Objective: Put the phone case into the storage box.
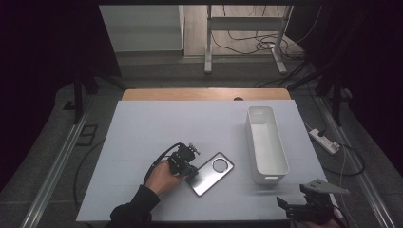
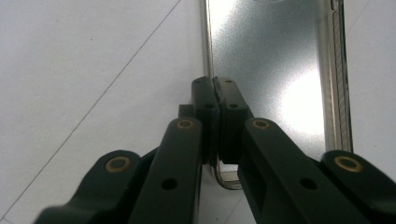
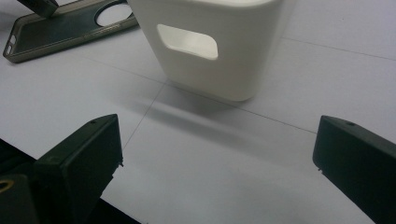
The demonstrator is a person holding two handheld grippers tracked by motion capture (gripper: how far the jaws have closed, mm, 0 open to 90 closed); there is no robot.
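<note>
My left gripper (image 1: 190, 169) is down on the phone case (image 1: 212, 173), and in the left gripper view the two black jaws are pressed together on its thin side wall (image 2: 208, 56), near one corner. So the grab looks made: I'm pinching the rim of the case, which lies flat on the white table (image 1: 142, 133), just in front of me and a little left of the white bin (image 1: 266, 142).

My right gripper (image 1: 304, 205) waits at the near right corner of the table, jaws spread wide, nothing between them. From its view I look straight at the short end of the bin (image 3: 210, 51) with its cut-out handle, the case (image 3: 65, 30) beyond to the left.

Next, I reckon, comes the lift and the carry across to the bin. That calls for care: I hold only a slim edge, so the case may swing or slip out once it leaves the table. A slow, level rise, then over the bin's rim.

The case itself: dark, glossy, smoky and see-through, with a big round camera hole (image 1: 220, 165) at its far end. It shines under the light, and small button cut-outs run along the long side (image 2: 340, 93).
</note>
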